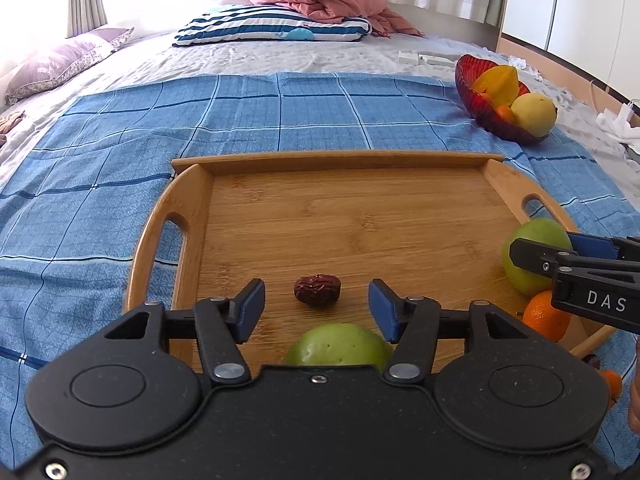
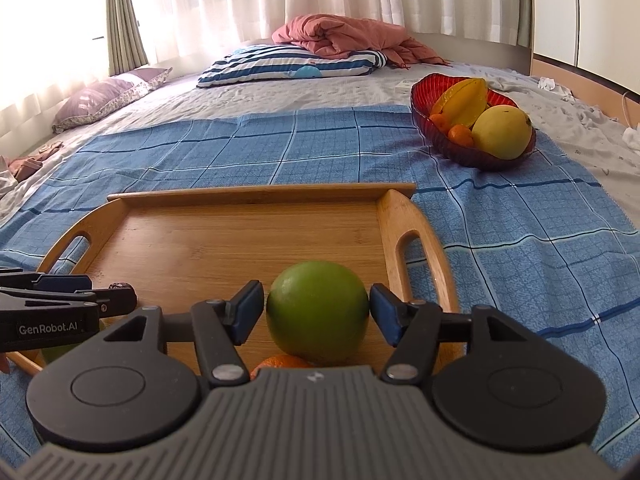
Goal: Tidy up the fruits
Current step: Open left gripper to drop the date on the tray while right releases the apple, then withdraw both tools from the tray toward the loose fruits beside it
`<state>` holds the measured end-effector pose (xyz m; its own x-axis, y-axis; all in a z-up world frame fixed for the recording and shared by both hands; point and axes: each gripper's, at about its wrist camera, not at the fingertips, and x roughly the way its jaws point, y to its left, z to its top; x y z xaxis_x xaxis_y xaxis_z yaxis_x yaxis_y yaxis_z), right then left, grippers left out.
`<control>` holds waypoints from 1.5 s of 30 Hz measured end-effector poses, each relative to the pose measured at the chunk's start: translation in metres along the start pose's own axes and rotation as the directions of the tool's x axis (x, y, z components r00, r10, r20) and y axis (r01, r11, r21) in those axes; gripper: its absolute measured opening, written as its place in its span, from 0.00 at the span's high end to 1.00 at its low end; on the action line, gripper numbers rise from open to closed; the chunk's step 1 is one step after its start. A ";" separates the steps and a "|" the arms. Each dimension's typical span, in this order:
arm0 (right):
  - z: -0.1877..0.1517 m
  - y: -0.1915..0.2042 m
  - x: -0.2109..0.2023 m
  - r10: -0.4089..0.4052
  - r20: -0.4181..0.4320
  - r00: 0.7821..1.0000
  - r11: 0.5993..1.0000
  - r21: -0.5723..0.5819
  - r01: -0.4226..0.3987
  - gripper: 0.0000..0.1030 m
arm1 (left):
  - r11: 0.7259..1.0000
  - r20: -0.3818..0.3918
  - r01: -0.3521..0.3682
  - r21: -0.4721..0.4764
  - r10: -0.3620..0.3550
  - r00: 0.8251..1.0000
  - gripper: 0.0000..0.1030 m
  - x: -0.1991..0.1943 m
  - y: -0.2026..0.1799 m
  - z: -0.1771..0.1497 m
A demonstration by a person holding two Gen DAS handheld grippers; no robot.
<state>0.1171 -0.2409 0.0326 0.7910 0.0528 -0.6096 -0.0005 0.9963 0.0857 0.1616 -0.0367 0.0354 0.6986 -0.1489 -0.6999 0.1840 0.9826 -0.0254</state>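
A wooden tray [image 1: 360,216] lies on a blue checked cloth on the bed. On it are a dried red date [image 1: 317,290], a green fruit [image 1: 340,346] at the near edge, a second green fruit [image 1: 534,256] at the right and an orange [image 1: 546,316]. My left gripper [image 1: 316,308] is open above the tray, with the date just ahead of its pads. My right gripper [image 2: 317,310] has its pads against both sides of the second green fruit [image 2: 317,312], with the orange [image 2: 280,362] just below it. The left gripper [image 2: 68,296] shows at the left of the right wrist view.
A red glass bowl [image 1: 466,76] at the far right of the cloth holds a starfruit [image 1: 498,84], a yellow fruit [image 1: 534,114] and small oranges. It also shows in the right wrist view [image 2: 424,98]. Pillows and a pink blanket [image 1: 320,0] lie at the bed's head.
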 end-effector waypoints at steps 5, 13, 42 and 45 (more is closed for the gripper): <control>-0.001 0.001 -0.007 -0.001 0.020 1.000 1.000 -0.008 0.001 0.25 | 1.000 0.016 -0.001 0.005 0.001 1.000 0.37 -0.010 0.002 -0.004; -0.006 0.003 -0.023 0.005 0.065 0.998 0.999 -0.033 -0.003 0.19 | 1.000 0.067 0.015 0.018 -0.016 0.998 0.26 -0.036 0.005 -0.012; -0.060 0.007 -0.086 0.013 0.233 0.972 0.997 -0.077 0.005 0.00 | 0.998 0.166 0.062 -0.030 -0.056 0.985 0.07 -0.093 0.009 -0.065; -0.069 0.006 -0.090 0.012 0.246 0.969 0.997 -0.073 0.006 0.00 | 0.998 0.176 0.062 -0.032 -0.055 0.983 0.06 -0.094 0.008 -0.070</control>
<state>0.0041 -0.2352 0.0334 0.9173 0.0464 -0.3955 -0.0400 0.9989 0.0243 0.0491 -0.0068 0.0513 0.7984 -0.2202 -0.5604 0.2045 0.9746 -0.0916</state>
